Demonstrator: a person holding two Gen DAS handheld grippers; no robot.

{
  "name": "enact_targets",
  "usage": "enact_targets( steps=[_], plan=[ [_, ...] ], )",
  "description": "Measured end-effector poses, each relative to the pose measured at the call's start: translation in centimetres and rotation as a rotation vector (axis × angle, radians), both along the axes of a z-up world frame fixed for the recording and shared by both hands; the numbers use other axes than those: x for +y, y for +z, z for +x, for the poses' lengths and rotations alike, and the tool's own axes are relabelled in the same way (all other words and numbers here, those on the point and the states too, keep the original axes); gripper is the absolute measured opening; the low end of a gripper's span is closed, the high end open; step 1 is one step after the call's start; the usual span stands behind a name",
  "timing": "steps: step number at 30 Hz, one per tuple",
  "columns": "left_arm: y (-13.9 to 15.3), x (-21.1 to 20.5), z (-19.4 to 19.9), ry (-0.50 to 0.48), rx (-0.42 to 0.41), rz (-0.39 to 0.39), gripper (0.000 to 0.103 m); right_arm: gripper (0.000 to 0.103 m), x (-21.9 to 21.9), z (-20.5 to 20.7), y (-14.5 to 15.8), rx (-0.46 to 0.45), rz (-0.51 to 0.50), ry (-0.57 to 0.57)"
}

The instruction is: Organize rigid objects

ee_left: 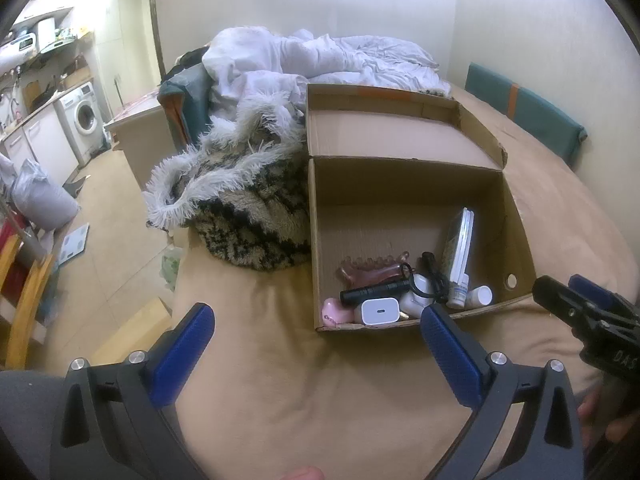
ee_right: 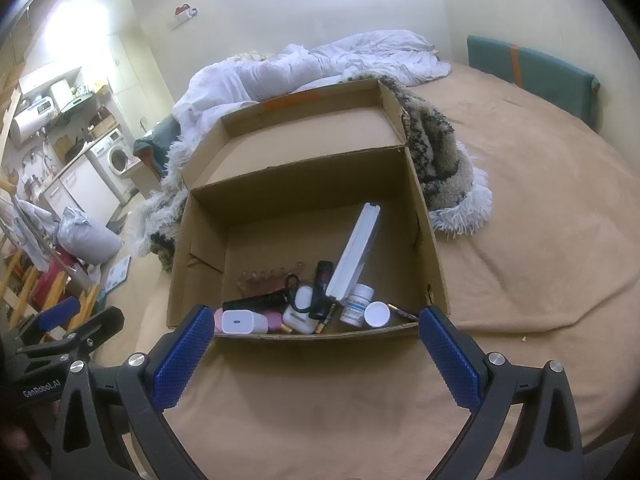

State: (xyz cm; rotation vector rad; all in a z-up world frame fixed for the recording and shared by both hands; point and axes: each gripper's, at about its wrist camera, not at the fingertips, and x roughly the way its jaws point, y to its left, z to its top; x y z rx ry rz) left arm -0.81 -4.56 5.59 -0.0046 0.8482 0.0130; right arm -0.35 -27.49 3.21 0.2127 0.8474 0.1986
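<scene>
Left gripper (ee_left: 316, 326): black curved frame arms, blue textured finger pads (ee_left: 186, 346), silver round screws at pivots. Right gripper (ee_right: 314, 330): same black frame, blue dimpled pads (ee_right: 450, 360), silver screws. White "GenRobot.AI" lettering on left gripper body, seen from right wrist view.

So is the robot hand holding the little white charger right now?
No, the white charger lies inside the cardboard box, and the right gripper is open and empty in front of it.

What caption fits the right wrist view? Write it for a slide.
Open right gripper hovers before a cardboard box of small items on the bed.
</scene>
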Motion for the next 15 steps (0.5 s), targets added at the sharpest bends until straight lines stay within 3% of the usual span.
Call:
enact_targets(
  steps=[15],
  plan=[
    [-0.07, 0.05, -0.05, 0.001, 0.003, -0.004, 0.103, 0.103, 0.00, -0.11, -0.03, 0.001, -0.006, -0.001]
  ],
)
